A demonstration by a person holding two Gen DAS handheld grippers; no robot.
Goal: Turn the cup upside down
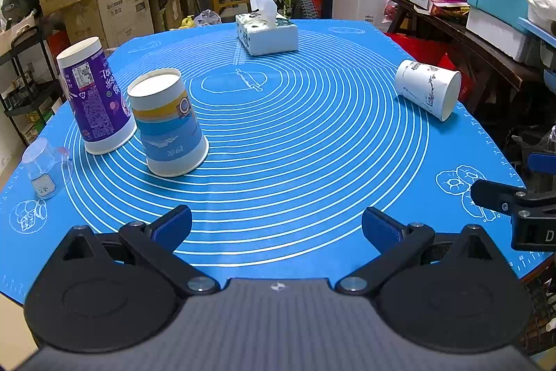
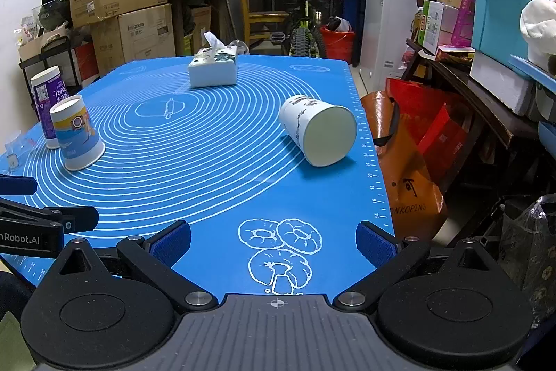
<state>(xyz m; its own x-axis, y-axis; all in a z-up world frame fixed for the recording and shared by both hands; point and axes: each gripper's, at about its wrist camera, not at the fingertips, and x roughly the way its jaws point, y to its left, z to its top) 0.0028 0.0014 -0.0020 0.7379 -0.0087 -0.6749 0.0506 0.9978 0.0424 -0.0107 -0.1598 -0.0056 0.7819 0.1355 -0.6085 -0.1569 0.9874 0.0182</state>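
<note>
The left gripper (image 1: 276, 228) is held with its jaws spread wide and nothing between them, low over the near edge of the blue mat (image 1: 312, 162). The right gripper (image 2: 274, 240) is likewise released and empty, above the doughnut drawings at the mat's near right corner. Part of the right gripper is seen at the right edge of the left wrist view, apart from everything on the mat.

The white cup (image 2: 318, 129) is found lying on its side near the mat's right edge, its mouth turned toward the right gripper and well apart from both tools. Toward the mat's left edge, a blue-and-yellow cup (image 1: 170, 124) and a purple cup (image 1: 93, 96) are stood upside down, just beside each other. A small clear cup (image 1: 43, 166) is seen at the left edge too. A tissue box (image 1: 266, 32) is placed at the mat's far side.
</note>
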